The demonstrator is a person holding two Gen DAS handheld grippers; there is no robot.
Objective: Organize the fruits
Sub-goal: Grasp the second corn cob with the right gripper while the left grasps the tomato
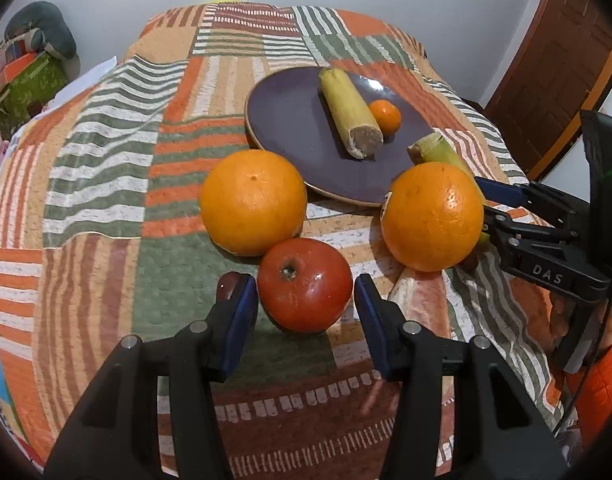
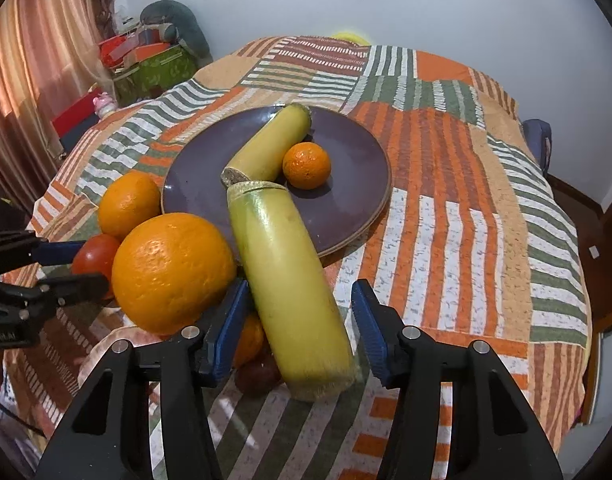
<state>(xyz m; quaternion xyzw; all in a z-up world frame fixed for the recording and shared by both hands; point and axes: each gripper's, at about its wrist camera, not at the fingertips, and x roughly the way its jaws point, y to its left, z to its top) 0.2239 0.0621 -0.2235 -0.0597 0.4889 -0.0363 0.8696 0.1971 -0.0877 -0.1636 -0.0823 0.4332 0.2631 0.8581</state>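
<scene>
Left gripper [image 1: 306, 296] stood with jaws parted either side of a red tomato [image 1: 305, 285]; a thin gap showed at each blue pad, so no grip. A small dark red fruit [image 1: 230, 285] peeked out behind the left pad, mostly hidden.

Right gripper [image 2: 300, 306] also stood apart, around the near end of a yellow-green cane piece [image 2: 290, 288]. The left pad lay close against the cane, whether touching could not be told; the right pad stood clear. Under the cane, a small orange fruit [image 2: 250, 338] and a dark round one [image 2: 258, 374] were half covered, kinds unclear.

At 10 o'clock from the tomato, touching it, sat a large orange [image 1: 253, 202]. At 2 o'clock, a second large orange [image 1: 432, 216], with a sticker cut off at its left edge, screened most of the right gripper's fingers in the left view.

Further back, a dark purple plate [image 1: 282, 120] lay on the striped patchwork cloth [image 1: 106, 184]. The held cane's far end overlapped its near rim. On the plate lay another cane piece [image 1: 349, 114] with a mandarin [image 1: 385, 117] against it at 3 o'clock.

Far at 10 o'clock, cluttered boxes [image 2: 150, 64], blurred.
</scene>
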